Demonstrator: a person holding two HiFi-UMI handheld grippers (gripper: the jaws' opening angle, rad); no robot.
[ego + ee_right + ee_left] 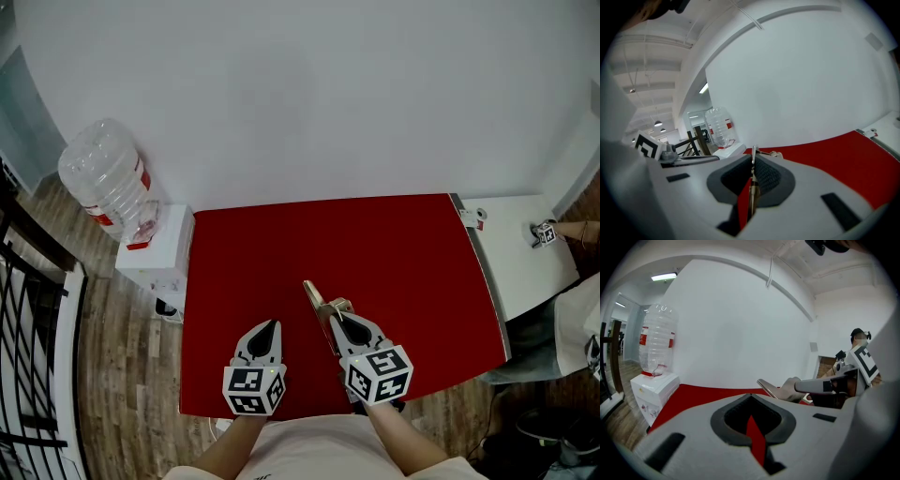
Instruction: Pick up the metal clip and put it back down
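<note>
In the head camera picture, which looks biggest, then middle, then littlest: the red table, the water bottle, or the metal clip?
1. red table
2. water bottle, farther from the camera, so it looks smaller than it is
3. metal clip, gripped by the right gripper

Your R gripper (339, 323) clamps the metal clip (317, 298) over the red table (412, 253); your L gripper (270, 326) sits just beside it, jaws together. Water bottle (103, 178) far left.
</note>
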